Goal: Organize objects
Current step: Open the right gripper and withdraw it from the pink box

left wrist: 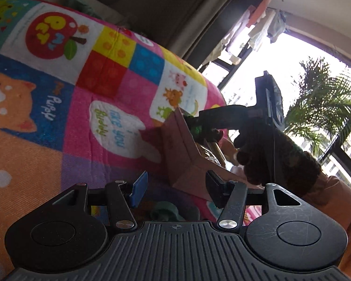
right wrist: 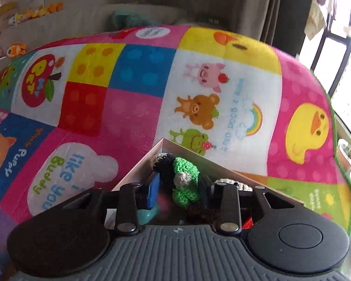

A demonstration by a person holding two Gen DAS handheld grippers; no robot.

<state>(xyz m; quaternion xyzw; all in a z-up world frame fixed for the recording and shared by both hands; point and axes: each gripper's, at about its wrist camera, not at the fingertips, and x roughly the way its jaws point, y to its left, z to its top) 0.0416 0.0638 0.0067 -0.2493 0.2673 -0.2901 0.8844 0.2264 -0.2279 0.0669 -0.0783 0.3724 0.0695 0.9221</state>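
Observation:
A pink cardboard box (right wrist: 194, 151) stands on the colourful play mat (right wrist: 133, 107). In the right wrist view my right gripper (right wrist: 179, 185) is over the box, its fingers on either side of a green, black and white crocheted toy (right wrist: 184, 175). Other toys lie in the box: a white one (right wrist: 231, 183), a brown one (right wrist: 201, 213) and a teal one (right wrist: 147, 214). In the left wrist view my left gripper (left wrist: 175, 187) is open and empty, low beside the box (left wrist: 182, 140). The right gripper (left wrist: 204, 132) with the toy is seen reaching into the box. A green plush (left wrist: 168, 212) lies under the left gripper.
A beige sofa (right wrist: 82, 21) with plush toys stands beyond the mat. Curtains (right wrist: 290, 9) and a bright balcony window (left wrist: 280, 70) with a palm plant (left wrist: 323, 107) are to the right. A potted plant (right wrist: 348, 154) stands at the mat's right edge.

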